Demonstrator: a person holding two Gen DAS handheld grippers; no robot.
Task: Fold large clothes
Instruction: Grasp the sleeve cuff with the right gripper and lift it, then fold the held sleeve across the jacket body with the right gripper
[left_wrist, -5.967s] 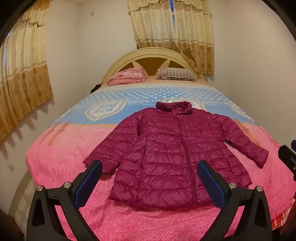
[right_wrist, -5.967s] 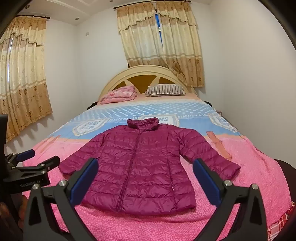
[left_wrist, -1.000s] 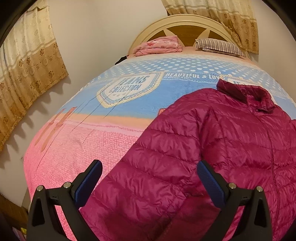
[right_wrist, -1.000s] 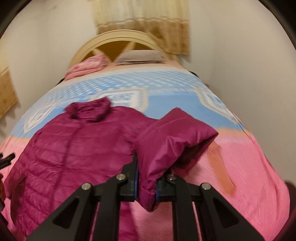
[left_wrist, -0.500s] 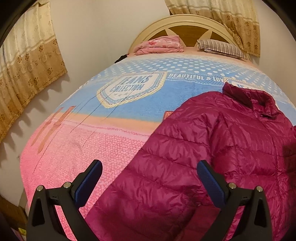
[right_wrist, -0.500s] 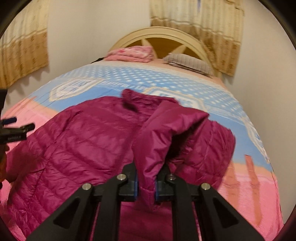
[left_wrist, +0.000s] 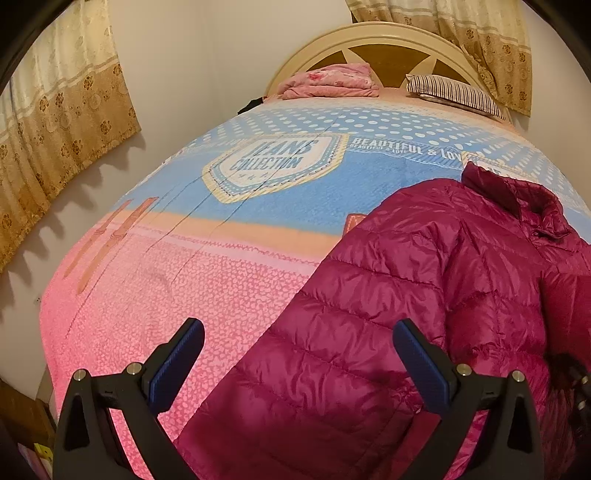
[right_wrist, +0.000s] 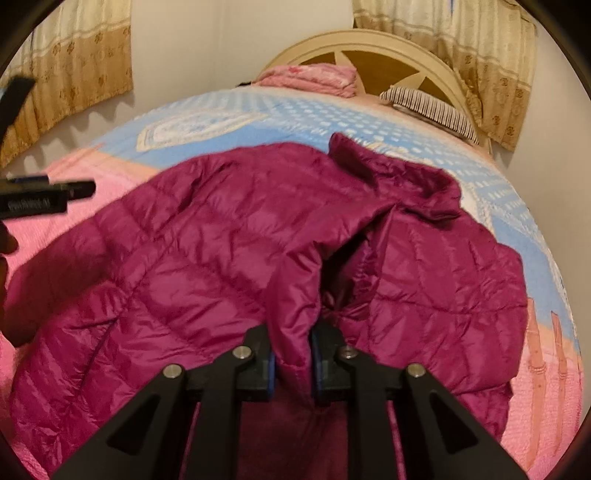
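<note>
Jacket (right_wrist: 207, 258): magenta quilted puffer, front up, spread on the pink end of the bedspread (left_wrist: 192, 288), collar (right_wrist: 399, 177) toward the headboard (left_wrist: 384, 40); zip closed. One sleeve (right_wrist: 295, 302) lifted off the bed and drawn over the chest, cuff end pinched between the pads of the right gripper (right_wrist: 291, 363), jaws closed tight on the fabric. Other sleeve flat, running toward the near edge beneath the left gripper (left_wrist: 295, 365), jaws wide apart, empty, poised just above sleeve and spread; blue pads facing inward. Surface: bedspread pink in the near half, orange band across the middle, blue with white dots beyond, badge print reading "JEANS COLLECTION" (left_wrist: 273, 162). At the head of the bed: folded pink blanket (left_wrist: 328, 81) and striped pillow (left_wrist: 454, 92), side by side against the cream arched headboard. Room: pale walls, gold patterned curtains (left_wrist: 62, 122) at the left wall and behind the headboard.
</note>
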